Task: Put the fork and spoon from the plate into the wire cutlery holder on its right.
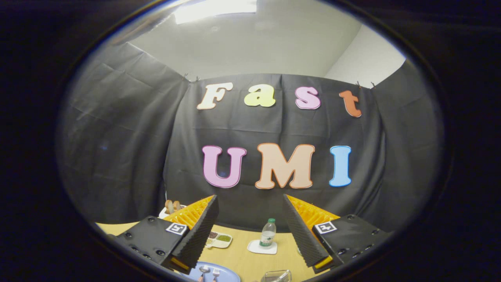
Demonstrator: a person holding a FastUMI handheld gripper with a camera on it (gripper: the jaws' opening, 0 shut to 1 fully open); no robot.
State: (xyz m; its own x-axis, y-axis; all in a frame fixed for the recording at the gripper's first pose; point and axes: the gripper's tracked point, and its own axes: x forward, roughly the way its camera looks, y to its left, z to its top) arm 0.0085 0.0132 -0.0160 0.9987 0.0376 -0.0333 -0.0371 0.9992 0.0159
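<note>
Fork (215, 273) and spoon (203, 270) lie side by side on a blue plate (229, 273), low in the gripper view at about seven o'clock from the point midway between the fingers, close under the left finger. Only their upper ends show: the spoon's bowl and the fork's tines, pointing away from the camera, with handles that look reddish running out of sight. At about five o'clock from that same point, to the plate's right, sits something clear and glinting, probably the rim of the wire cutlery holder (276, 275), though too little shows to be sure.

The gripper (250, 229) hangs above the wooden table (242, 258) with its two ribbed black fingers spread wide, nothing between them. Beyond them, at twelve o'clock, a small water bottle (268, 233) stands on a white coaster (261, 247); at about ten o'clock lies a divided snack tray (219, 239).

Both utensils are likely light, rigid and smooth, so apt to slide on the plate. A grip across the narrow neck or handle, pinched from the sides, seems safest.
</note>
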